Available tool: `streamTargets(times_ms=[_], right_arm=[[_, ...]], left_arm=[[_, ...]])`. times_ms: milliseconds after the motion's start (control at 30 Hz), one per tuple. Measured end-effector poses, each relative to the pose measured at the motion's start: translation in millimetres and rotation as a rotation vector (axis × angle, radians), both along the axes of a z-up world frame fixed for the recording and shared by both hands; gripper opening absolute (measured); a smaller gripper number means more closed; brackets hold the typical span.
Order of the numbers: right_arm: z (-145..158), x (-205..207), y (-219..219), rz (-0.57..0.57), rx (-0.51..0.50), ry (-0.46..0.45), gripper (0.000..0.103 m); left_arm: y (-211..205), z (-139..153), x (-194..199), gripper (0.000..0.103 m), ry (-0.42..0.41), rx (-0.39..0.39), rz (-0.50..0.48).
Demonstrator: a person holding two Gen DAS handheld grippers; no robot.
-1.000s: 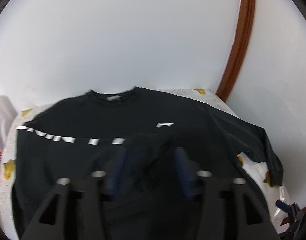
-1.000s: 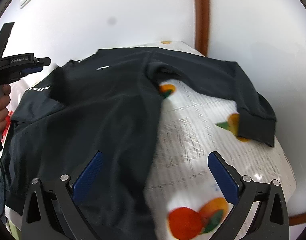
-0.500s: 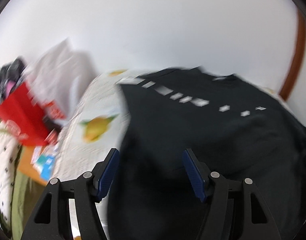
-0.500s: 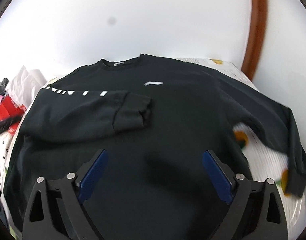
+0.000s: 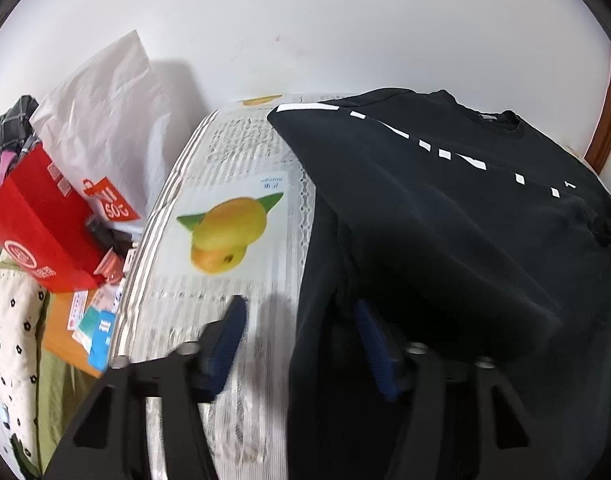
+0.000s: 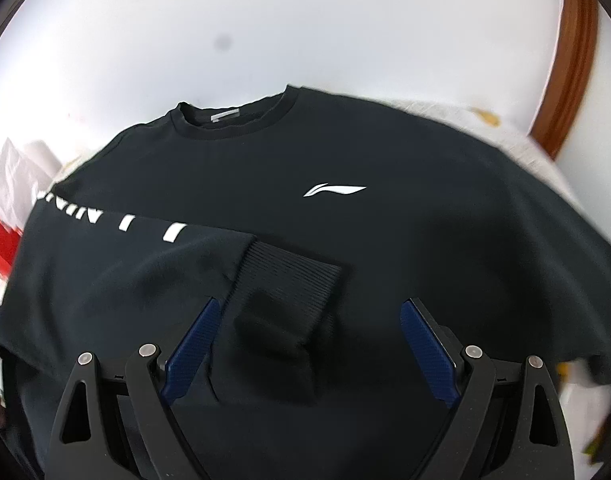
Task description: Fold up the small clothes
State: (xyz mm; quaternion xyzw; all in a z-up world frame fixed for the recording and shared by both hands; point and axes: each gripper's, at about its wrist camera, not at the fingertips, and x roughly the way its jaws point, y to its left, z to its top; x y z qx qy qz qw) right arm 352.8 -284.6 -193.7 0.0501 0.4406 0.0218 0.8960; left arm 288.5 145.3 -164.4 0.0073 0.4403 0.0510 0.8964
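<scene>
A black sweatshirt [image 6: 345,232] with a white chest logo lies face up on a fruit-print tablecloth [image 5: 233,184]. Its left sleeve is folded across the chest, ribbed cuff [image 6: 289,276] near the middle. My right gripper [image 6: 309,344] is open and empty, low over the chest, with the cuff between its blue pads. In the left wrist view the sweatshirt [image 5: 445,208] fills the right half. My left gripper [image 5: 301,344] is open at the garment's left side edge, one finger over the cloth, the other over the black fabric.
Left of the table stand a red bag [image 5: 37,224], a white paper bag [image 5: 105,104] and a heap of clothes [image 5: 9,136]. A white wall rises behind the table. A brown wooden frame [image 6: 565,64] stands at the back right.
The left gripper let go of the sleeve, swung to the garment's left side and came down at its edge. The right gripper moved from the right side to over the chest.
</scene>
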Motion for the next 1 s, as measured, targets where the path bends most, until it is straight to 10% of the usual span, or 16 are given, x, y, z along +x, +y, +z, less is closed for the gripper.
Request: streamTargets(times_ms=[133, 267, 467, 767, 1000], right_arm=[[-12.5, 15.6, 8.9, 0.018, 0.037, -0.003, 0.069], [-4.6, 18.1, 23.6, 0.124, 0.069, -0.046, 0.013], [43.1, 2.9, -20.3, -0.07, 0.049, -0.279, 0.012], [-4.6, 34.3, -52.9, -0.181, -0.002, -0.058, 0.016], [5.6, 2.0, -56.4, -0.21, -0.117, -0.027, 0.041]], left_arm=[[5.6, 0.9, 0.7, 0.012, -0.031, -0.096, -0.008], [17.4, -2.0, -0.8, 0.007, -0.033, -0.107, 0.032], [23.5, -5.2, -0.9, 0.006, -0.022, -0.117, 0.037], [30.3, -6.6, -1.8, 0.007, -0.017, -0.143, 0.053], [25.4, -1.7, -8.7, 0.01, 0.0, -0.145, 0.058]])
